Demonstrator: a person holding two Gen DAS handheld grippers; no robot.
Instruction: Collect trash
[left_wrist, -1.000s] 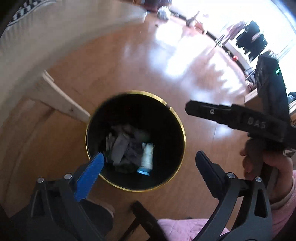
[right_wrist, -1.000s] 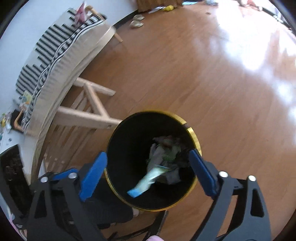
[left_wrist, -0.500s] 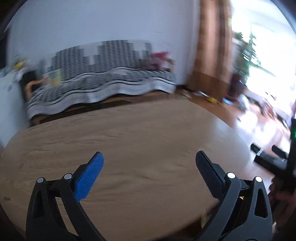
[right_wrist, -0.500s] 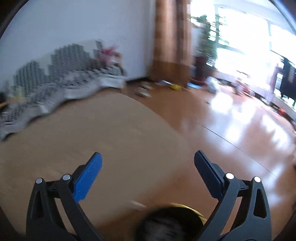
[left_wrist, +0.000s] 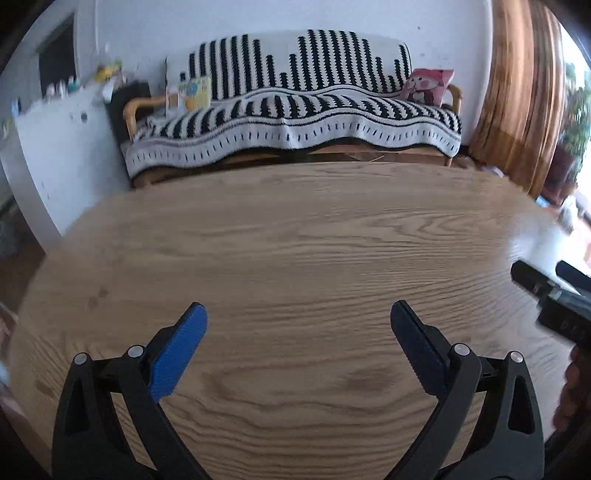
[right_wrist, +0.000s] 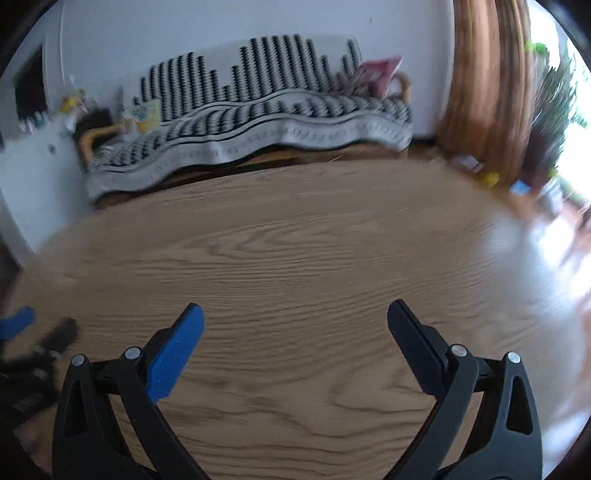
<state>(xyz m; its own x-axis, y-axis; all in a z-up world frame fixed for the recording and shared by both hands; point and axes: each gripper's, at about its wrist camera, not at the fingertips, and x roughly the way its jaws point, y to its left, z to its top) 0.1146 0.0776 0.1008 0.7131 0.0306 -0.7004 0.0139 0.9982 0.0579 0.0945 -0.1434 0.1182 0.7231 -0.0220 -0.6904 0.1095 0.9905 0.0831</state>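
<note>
Both grippers, left (left_wrist: 298, 317) and right (right_wrist: 295, 317), are gaping wide, carrying nothing. I'm seeing no trash on the table (left_wrist: 295, 251), so neither is nearer.

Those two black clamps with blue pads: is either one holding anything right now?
No. The left gripper and the right gripper are both open, with only the bare oak-grain wooden table showing between their pads.

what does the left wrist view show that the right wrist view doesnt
Only the left wrist view shows the right gripper at its right edge.

Only the right wrist view shows the left gripper, blurred at its left edge, and the green plant by the window.

Both show the wooden table, the striped sofa, the pink cushion and the brown curtain.
</note>
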